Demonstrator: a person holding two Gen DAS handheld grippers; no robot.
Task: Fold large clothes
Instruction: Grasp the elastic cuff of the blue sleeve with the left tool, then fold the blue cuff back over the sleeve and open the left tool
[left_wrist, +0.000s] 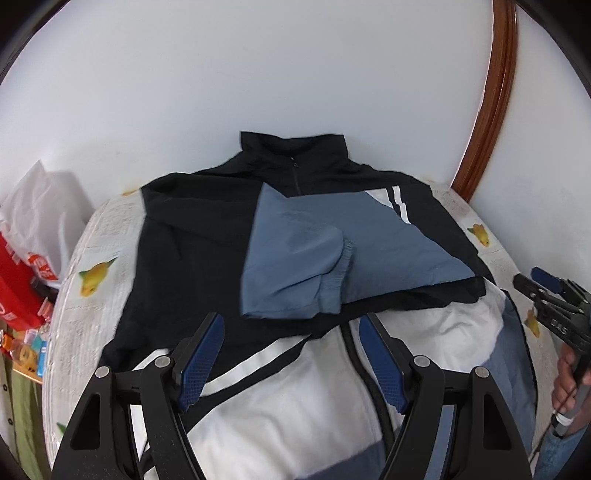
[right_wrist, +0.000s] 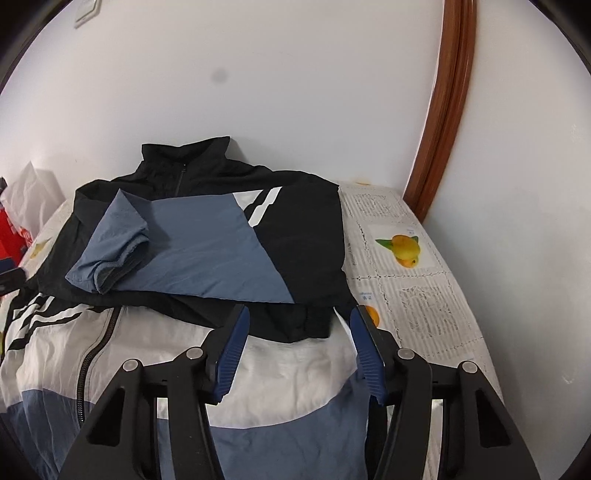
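Room: white wall, wooden door frame (right_wrist: 447, 110), desk (right_wrist: 413, 295) under a lace-patterned cloth with fruit prints.
Left gripper (left_wrist: 291, 358): my jaws apart, empty, above the jacket's white lower panel.
Right gripper (right_wrist: 297, 350): jaws apart, nothing between them, near the black hem.
Jacket (right_wrist: 207, 251): lies on the desk, collar toward the wall.
Progress: blue sleeve (left_wrist: 295, 273) folded across the chest; I judge the body fold remains.
Material: thin, crinkly woven shell, elastic cuff, zipper.

Bright, even light; fisheye-warped edges, perhaps slightly blurred.
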